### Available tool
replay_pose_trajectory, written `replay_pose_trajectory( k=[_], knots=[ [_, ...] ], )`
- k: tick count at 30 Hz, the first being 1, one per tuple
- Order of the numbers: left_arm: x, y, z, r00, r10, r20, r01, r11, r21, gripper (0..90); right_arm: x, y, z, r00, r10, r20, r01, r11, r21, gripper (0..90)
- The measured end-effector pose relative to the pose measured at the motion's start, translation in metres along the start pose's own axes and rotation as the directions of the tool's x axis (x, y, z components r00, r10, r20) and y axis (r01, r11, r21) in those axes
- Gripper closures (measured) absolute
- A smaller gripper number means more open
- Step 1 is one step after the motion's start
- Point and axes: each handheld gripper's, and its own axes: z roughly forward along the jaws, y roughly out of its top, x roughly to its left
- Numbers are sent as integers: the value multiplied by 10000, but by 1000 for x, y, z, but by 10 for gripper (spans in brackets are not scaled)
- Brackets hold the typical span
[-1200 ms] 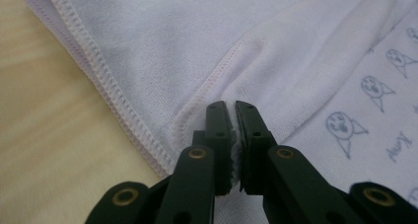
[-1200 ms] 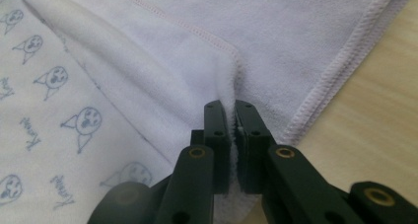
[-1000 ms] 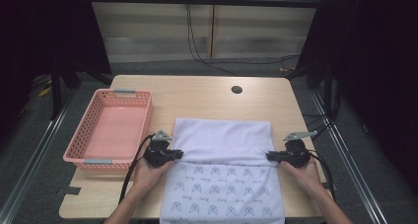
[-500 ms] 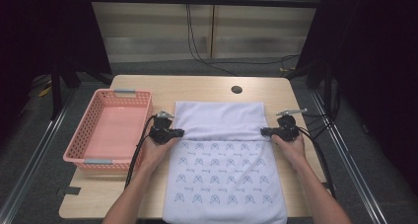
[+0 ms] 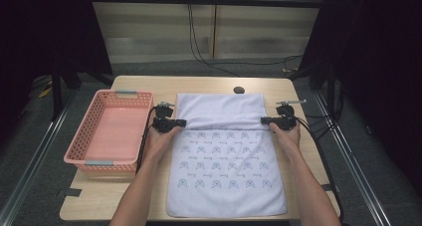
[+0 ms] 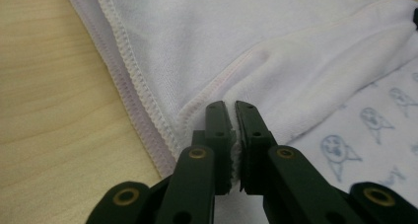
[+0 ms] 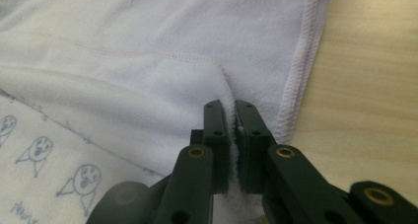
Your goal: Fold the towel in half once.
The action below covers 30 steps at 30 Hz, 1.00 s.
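Both grippers, left (image 5: 175,123) and right (image 5: 267,120), have carried the towel (image 5: 226,176) edge farther from me, each pinching a corner between pressed-together jaws. I keep them level, pulling evenly to spread it flat.

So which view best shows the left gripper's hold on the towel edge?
The left gripper view: the left gripper has its jaws shut on the towel at its stitched hem. The high view places this grip at the towel's left edge beside the pink basket. The right gripper view shows the right gripper pinching the opposite edge.
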Motion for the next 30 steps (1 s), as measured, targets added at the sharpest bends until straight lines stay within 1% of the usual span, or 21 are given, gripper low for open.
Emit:
replay_pose_trajectory(
  k=[4, 5, 6, 7, 8, 9, 10, 11, 13, 15, 17, 20, 21, 22, 23, 24, 26, 27, 28, 29, 30],
  knots=[
    [-14, 13, -19, 9990, 353, 277, -339, 9982, -494, 853, 2, 18, -22, 9991, -182, -381, 153, 9969, -766, 854],
    [-24, 21, -33, 9963, 820, 241, -797, 9933, -832, 853, 4, 23, -30, 9984, -377, -420, 335, 9947, -977, 854],
    [-24, 21, -33, 9963, 820, 241, -797, 9933, -832, 852, 4, 23, -30, 9984, -377, -420, 335, 9947, -977, 854],
    [-32, 27, -50, 9912, 1303, 230, -1267, 9846, -1207, 851, 9, 32, -48, 9963, -601, -614, 514, 9895, -1349, 853],
    [-32, 27, -50, 9912, 1303, 230, -1267, 9846, -1207, 851, 9, 32, -48, 9963, -601, -614, 514, 9895, -1349, 853],
    [-33, 30, -68, 9892, 1414, 379, -1341, 9791, -1528, 851, 13, 38, -66, 9930, -677, -965, 495, 9824, -1801, 851],
    [-33, 30, -68, 9892, 1414, 379, -1341, 9791, -1528, 851, 13, 38, -66, 9930, -677, -965, 495, 9824, -1801, 851],
    [-37, 32, -85, 9866, 1606, 299, -1528, 9720, -1787, 850, 18, 41, -84, 9896, -934, -1089, 691, 9754, -2092, 850],
    [-42, 35, -99, 9838, 1721, 506, -1589, 9670, -1993, 850, 22, 41, -97, 9853, -1175, -1243, 864, 9691, -2311, 850],
    [-49, 36, -113, 9817, 1806, 605, -1634, 9617, -2199, 851, 29, 39, -109, 9795, -1499, -1342, 1136, 9626, -2458, 850],
    [-56, 36, -127, 9764, 2041, 700, -1811, 9517, -2479, 851, 36, 36, -123, 9729, -1817, -1431, 1408, 9562, -2567, 848],
    [-64, 33, -139, 9731, 2169, 770, -1906, 9470, -2586, 851, 42, 23, -143, 9636, -1940, -1839, 1326, 9443, -3011, 847],
    [-73, 27, -149, 9712, 2188, 945, -1889, 9484, -2547, 851, 44, 18, -148, 9615, -1984, -1903, 1350, 9437, -3019, 847],
    [-73, 27, -149, 9712, 2188, 945, -1889, 9484, -2547, 851, 44, 18, -148, 9615, -1984, -1903, 1350, 9437, -3019, 847],
    [-83, 19, -159, 9629, 2442, 1151, -2067, 9411, -2676, 851, 48, 10, -160, 9582, -2111, -1929, 1441, 9391, -3119, 847],
    [-83, 19, -159, 9629, 2442, 1151, -2067, 9411, -2676, 851, 48, 10, -160, 9582, -2111, -1929, 1441, 9391, -3119, 847],
    [-92, 14, -169, 9553, 2679, 1251, -2253, 9335, -2790, 852, 52, 5, -174, 9541, -2267, -1956, 1535, 9313, -3303, 847],
    [-97, 10, -179, 9525, 2793, 1212, -2371, 9302, -2803, 851, 56, 2, -185, 9481, -2463, -2013, 1671, 9241, -3438, 847],
    [-97, 10, -179, 9525, 2793, 1212, -2371, 9302, -2803, 850, 56, 2, -185, 9481, -2463, -2013, 1671, 9241, -3438, 847],
    [-101, 0, -186, 9499, 2847, 1288, -2417, 9306, -2749, 849, 63, -4, -195, 9419, -2658, -2054, 1816, 9172, -3546, 847],
    [-101, 0, -186, 9499, 2847, 1288, -2417, 9306, -2749, 846, 67, -9, -198, 9387, -2804, -2008, 1992, 9161, -3479, 847]
  ],
)
